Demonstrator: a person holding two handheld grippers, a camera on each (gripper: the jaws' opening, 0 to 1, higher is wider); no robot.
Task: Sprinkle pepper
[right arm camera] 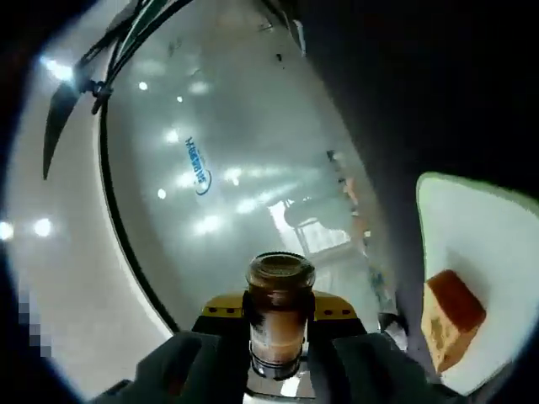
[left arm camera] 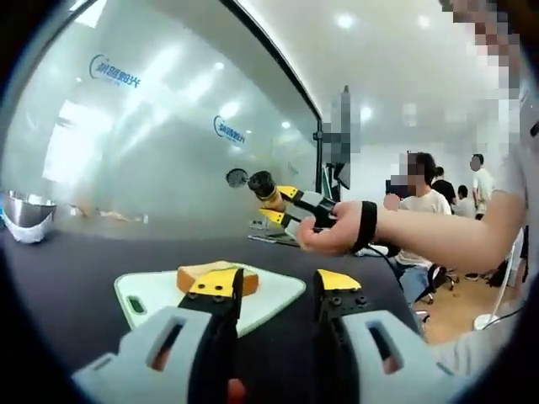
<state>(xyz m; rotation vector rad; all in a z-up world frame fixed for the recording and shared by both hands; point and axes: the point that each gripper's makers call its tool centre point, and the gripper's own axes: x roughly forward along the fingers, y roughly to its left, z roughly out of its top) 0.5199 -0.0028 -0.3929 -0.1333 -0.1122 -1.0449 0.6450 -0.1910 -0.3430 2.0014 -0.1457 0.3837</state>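
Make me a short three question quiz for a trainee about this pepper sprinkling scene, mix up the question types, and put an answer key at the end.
1. True or false: the right gripper is shut on the brown glass pepper shaker with the dark cap.
2. Multiple choice: the golden-brown block of toasted bread lies on A) the shiny metal bowl, B) the white rounded cutting board, C) the bare black tabletop.
3. Fill in: in the left gripper view, the left gripper has its jaws ____.

Key: 1 true; 2 B; 3 open, with nothing between them.
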